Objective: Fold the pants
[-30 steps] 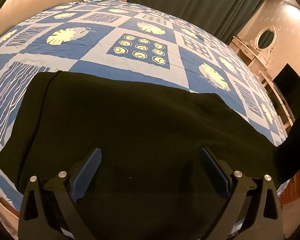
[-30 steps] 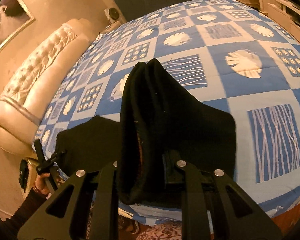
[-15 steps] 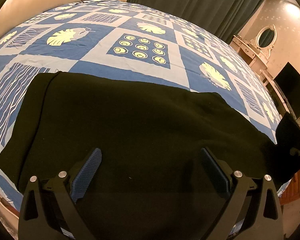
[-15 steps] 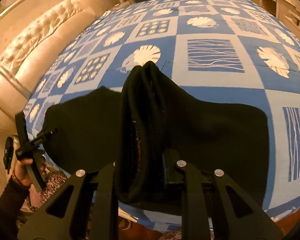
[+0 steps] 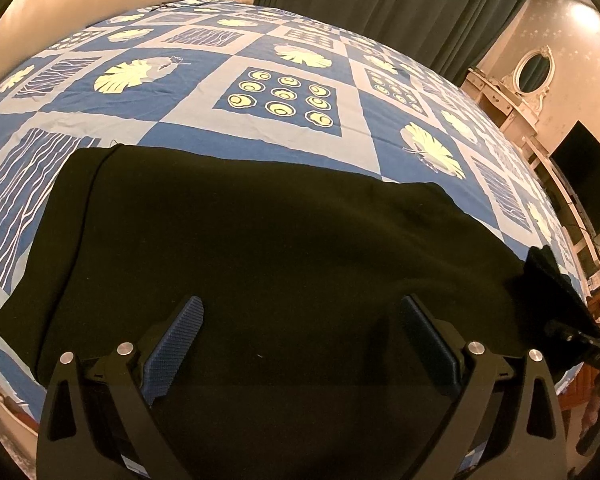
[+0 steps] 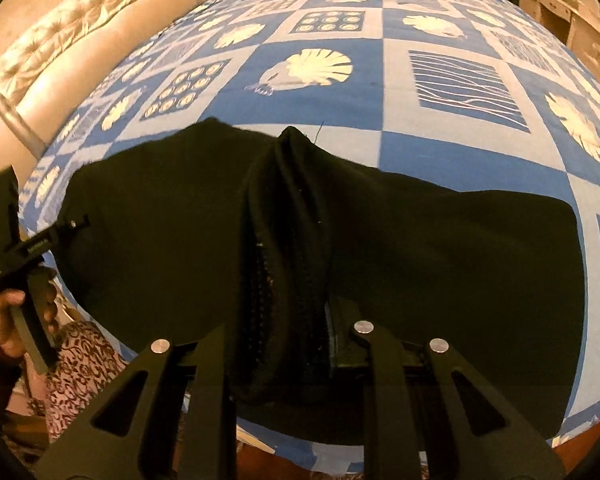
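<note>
Black pants [image 5: 268,240] lie spread flat across the near edge of a bed. My left gripper [image 5: 300,340] is open and empty, hovering just over the black cloth. My right gripper [image 6: 288,304] is shut on a bunched fold of the pants [image 6: 288,208], held up above the rest of the cloth [image 6: 460,248]. The right gripper also shows at the right edge of the left wrist view [image 5: 556,300], with cloth pinched in it. The left gripper shows at the left edge of the right wrist view [image 6: 16,240], in a hand.
The bed has a blue and white patchwork cover [image 5: 280,92] with leaf prints. A padded cream headboard [image 6: 52,52] stands behind it. Dark curtains [image 5: 400,4], a dresser with an oval mirror [image 5: 534,76] and a dark screen [image 5: 588,176] lie beyond the bed.
My right gripper has carried the pinched fold over the flat cloth toward the left gripper, so more black cloth now lies under it. The left gripper has stayed still and open.
</note>
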`<state>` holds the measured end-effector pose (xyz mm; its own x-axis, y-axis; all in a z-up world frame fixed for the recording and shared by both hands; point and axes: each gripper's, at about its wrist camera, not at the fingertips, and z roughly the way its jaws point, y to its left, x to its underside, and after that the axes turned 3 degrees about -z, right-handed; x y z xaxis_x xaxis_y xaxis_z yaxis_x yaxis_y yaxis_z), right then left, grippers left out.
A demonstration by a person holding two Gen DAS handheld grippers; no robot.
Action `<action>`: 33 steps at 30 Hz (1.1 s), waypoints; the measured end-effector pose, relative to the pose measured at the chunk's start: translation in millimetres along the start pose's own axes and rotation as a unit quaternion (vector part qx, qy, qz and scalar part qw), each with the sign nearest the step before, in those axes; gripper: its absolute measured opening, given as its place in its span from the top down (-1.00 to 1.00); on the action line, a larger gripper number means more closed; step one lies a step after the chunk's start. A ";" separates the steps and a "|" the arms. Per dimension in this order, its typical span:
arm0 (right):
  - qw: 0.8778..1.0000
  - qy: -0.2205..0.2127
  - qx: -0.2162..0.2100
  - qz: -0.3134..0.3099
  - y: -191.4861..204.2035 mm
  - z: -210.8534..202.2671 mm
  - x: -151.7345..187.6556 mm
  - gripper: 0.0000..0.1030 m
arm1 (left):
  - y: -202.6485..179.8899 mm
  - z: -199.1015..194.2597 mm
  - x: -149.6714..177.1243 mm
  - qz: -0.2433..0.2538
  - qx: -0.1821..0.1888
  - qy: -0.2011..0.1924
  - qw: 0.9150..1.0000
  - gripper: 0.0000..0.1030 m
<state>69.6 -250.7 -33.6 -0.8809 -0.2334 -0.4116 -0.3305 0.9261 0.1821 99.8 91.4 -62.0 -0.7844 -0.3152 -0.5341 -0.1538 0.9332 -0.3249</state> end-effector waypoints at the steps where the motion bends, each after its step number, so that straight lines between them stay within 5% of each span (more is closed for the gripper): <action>1: 1.000 0.002 0.003 -0.007 5.5 2.8 0.2 0.64 | -0.1 0.0 0.0 0.000 0.000 0.000 1.000 -0.89; 14: 0.999 0.005 0.022 -0.038 31.4 14.6 5.8 0.36 | 0.0 0.6 -1.0 0.003 -0.004 0.000 1.000 -0.89; 17: 0.999 0.004 0.003 -0.037 36.0 15.6 7.3 0.08 | 0.1 0.8 -1.5 0.005 -0.006 0.000 1.000 -0.89; 25: 0.998 0.009 -0.027 -0.065 68.2 17.7 14.4 -0.25 | -1.2 0.9 -0.6 0.005 -0.007 0.000 1.000 -0.89; 33: 0.995 0.007 -0.083 -0.063 77.5 -0.7 18.3 -0.38 | -1.0 0.9 -0.5 0.006 -0.008 -0.001 1.000 -0.89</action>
<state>27.6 -183.4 -26.4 -0.8336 -0.3493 -0.4278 -0.4885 0.8278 0.2760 100.9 90.5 -62.1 -0.7857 -0.3041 -0.5387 -0.1539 0.9396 -0.3059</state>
